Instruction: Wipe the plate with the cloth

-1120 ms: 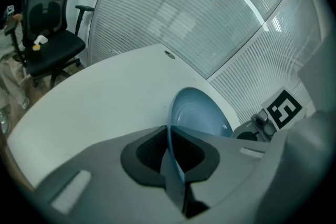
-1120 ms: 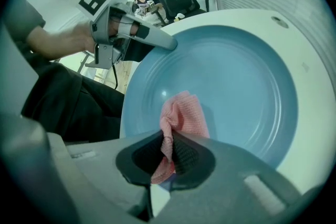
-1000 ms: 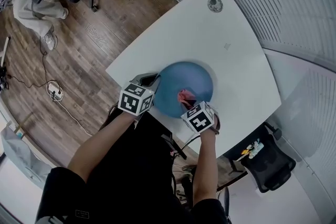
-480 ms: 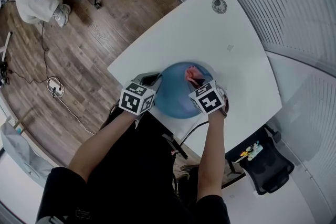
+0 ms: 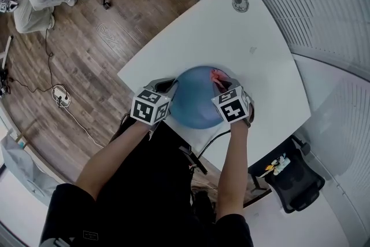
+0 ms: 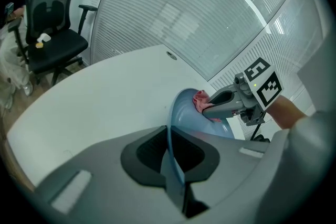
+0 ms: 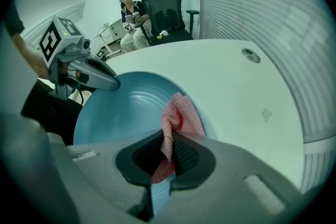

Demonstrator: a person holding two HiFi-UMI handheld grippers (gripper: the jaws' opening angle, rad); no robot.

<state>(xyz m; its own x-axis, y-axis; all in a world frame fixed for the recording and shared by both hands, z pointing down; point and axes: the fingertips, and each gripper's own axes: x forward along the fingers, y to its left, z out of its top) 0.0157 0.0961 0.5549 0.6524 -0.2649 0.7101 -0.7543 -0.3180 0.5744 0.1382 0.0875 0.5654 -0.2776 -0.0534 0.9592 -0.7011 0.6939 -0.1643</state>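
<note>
At the tabletop's (image 5: 254,37) near edge, the left gripper's (image 6: 170,162) fingers (image 6: 139,152) clamped the blue plate's (image 5: 193,102) rim, the right gripper's (image 7: 164,162) the pink cloth (image 7: 181,117).

An office: swivel chair (image 6: 52,23), white table (image 5: 231,43) (striped frosted partition (image 5: 324,3))

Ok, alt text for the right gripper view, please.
The right gripper pinches a pink cloth, pressed on the right rim of a blue plate. The left gripper clamps the plate's left edge; white table beyond, a seated person and chair far back.
</note>
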